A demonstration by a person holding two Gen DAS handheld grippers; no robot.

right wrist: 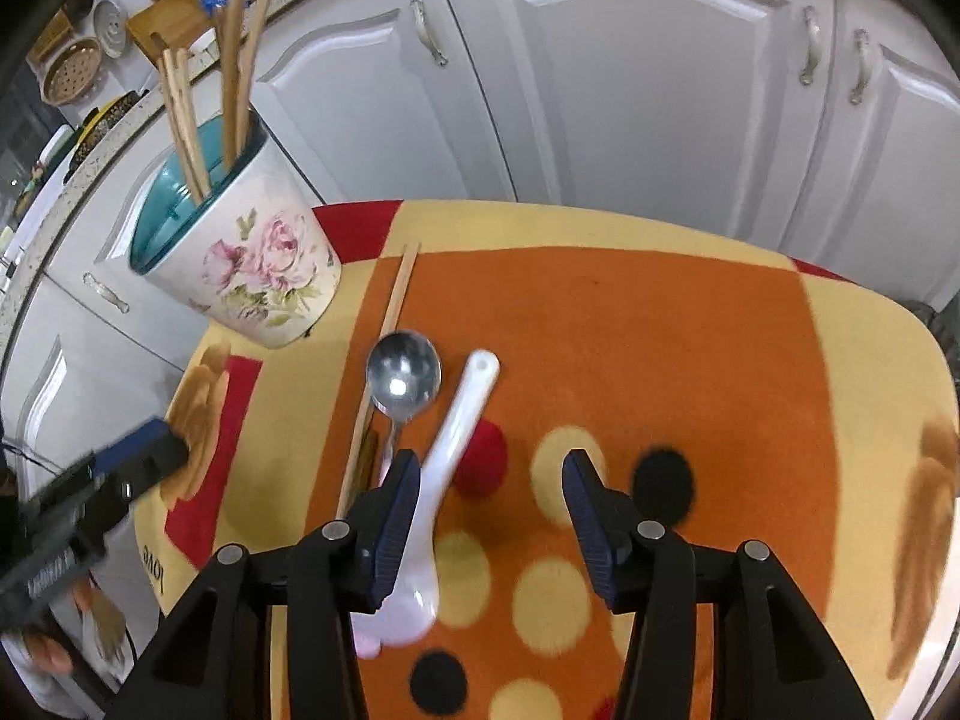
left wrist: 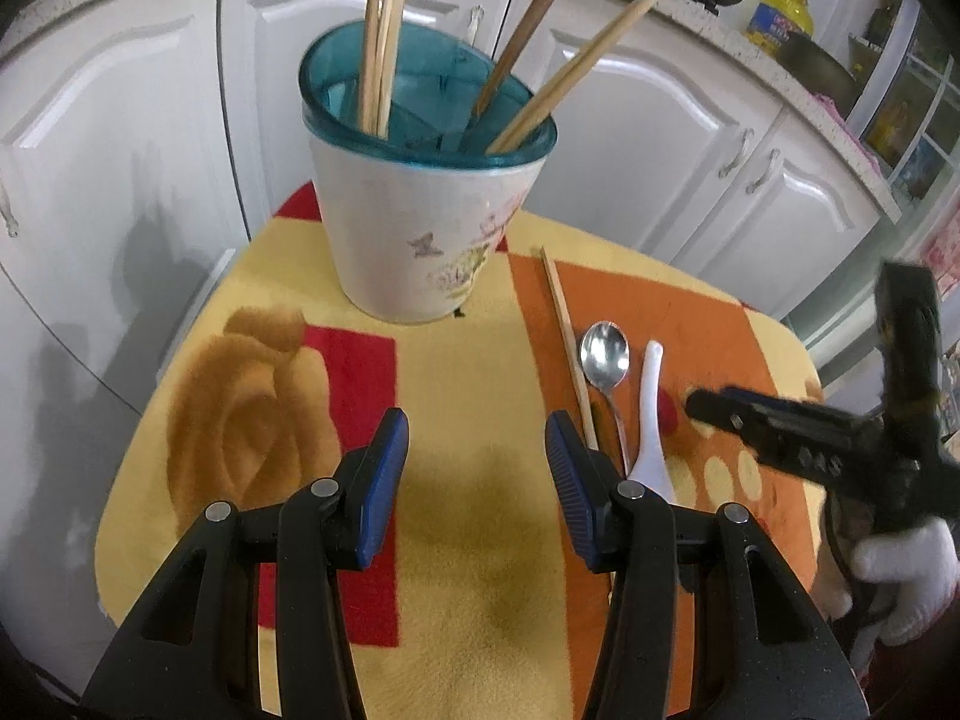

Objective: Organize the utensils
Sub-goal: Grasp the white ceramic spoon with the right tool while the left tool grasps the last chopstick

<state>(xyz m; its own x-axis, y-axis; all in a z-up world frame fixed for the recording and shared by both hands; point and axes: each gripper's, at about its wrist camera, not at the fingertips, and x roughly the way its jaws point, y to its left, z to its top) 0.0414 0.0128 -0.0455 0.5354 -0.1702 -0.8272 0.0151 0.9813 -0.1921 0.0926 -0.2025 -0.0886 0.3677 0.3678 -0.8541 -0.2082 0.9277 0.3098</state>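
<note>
A white floral utensil holder (left wrist: 420, 228) with a teal insert stands at the back of the table and holds several wooden chopsticks (left wrist: 381, 42). To its right, on the orange cloth, lie one chopstick (left wrist: 567, 348), a metal spoon (left wrist: 605, 354) and a white ceramic spoon (left wrist: 651, 420). My left gripper (left wrist: 477, 462) hangs open over bare cloth, just left of them. My right gripper (right wrist: 492, 480) is open low over the white spoon (right wrist: 456, 450), whose handle runs beside its left finger. The metal spoon (right wrist: 403, 375) and the chopstick (right wrist: 390, 324) lie just ahead of that finger.
The small table (right wrist: 750, 300) has a yellow, orange and red patterned cloth. White cabinet doors (right wrist: 630, 90) stand close behind it. A white-gloved hand (left wrist: 900, 570) holds the right gripper (left wrist: 708, 405). The left gripper (right wrist: 144, 456) shows at the table's left edge.
</note>
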